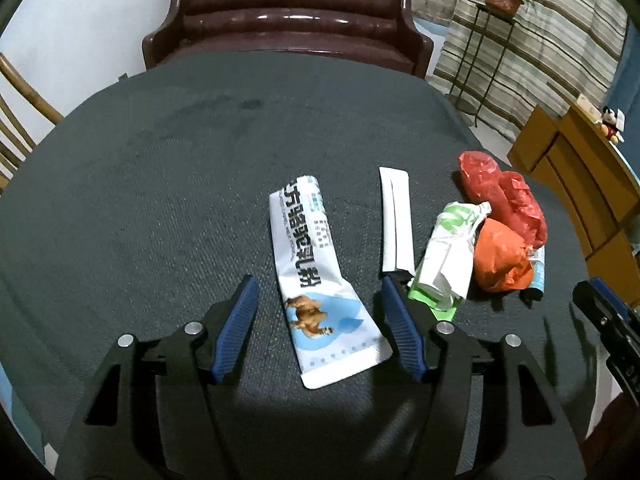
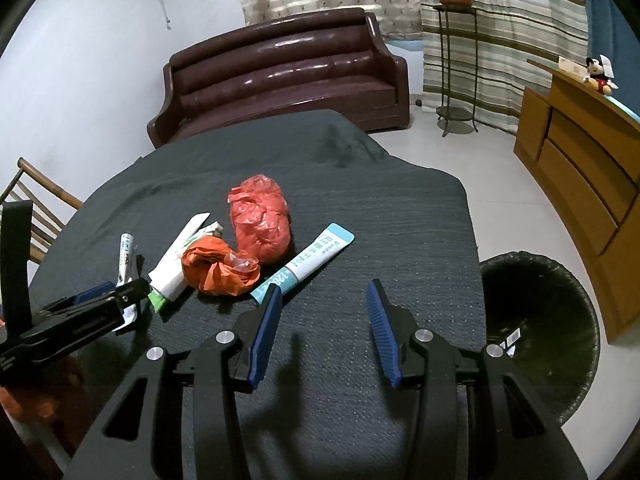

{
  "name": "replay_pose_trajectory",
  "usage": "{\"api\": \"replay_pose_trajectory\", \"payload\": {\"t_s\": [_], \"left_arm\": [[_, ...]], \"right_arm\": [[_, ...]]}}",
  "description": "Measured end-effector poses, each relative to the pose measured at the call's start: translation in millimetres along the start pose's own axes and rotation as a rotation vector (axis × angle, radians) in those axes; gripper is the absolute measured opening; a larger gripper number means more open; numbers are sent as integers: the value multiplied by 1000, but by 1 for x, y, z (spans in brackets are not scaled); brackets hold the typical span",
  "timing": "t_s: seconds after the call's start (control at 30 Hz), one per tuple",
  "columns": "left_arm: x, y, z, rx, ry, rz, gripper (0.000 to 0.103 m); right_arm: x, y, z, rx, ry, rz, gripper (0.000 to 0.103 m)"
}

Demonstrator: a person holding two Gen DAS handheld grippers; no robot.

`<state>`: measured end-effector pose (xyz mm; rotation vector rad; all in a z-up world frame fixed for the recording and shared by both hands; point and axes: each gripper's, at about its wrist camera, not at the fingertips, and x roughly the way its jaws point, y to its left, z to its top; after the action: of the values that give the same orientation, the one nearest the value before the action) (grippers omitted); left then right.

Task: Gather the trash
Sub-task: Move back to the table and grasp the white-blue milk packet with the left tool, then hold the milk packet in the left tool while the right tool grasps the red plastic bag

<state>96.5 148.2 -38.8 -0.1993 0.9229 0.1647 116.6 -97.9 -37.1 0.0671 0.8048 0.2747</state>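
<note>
A: On the table (image 1: 160, 160), under a dark cloth, what lies there, going left to right?

B: In the left wrist view, first a white and blue sachet (image 1: 320, 280), flat, its long axis running away from the camera, the sealed end nearest. It lies between the pads of the left gripper (image 1: 320, 296), whose jaws stand wide and press on nothing. Then a plain white strip (image 1: 395, 224), pointing the same way. Then a crumpled green and white wrapper (image 1: 448, 256), an orange bag (image 1: 500, 260) and a red bag (image 1: 508, 196), bunched together.

A: And the right gripper (image 2: 324, 300)?

B: Parted, empty, over bare cloth. A blue and white tube packet (image 2: 312, 260) lies slantwise just beyond its left pad.

A: The room?

B: Brown sofa (image 2: 280, 76) behind the table, striped curtain (image 2: 500, 40), plant stand (image 2: 456, 60), wooden cabinet (image 2: 580, 160), and a dark bin (image 2: 552, 328) on the floor at the table's right.
</note>
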Motion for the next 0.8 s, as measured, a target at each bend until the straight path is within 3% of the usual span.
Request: {"api": "replay_pose_trajectory", "payload": {"t_s": [0.2, 0.4, 0.8], "left_arm": [[3, 2, 5, 36, -11, -4, 40], [4, 5, 8, 83, -17, -29, 35], [-1, 19, 18, 97, -46, -30, 35]], "right_arm": [[3, 6, 1, -9, 2, 7, 45], [6, 14, 8, -20, -3, 14, 46], [22, 36, 38, -65, -29, 37, 47]]}}
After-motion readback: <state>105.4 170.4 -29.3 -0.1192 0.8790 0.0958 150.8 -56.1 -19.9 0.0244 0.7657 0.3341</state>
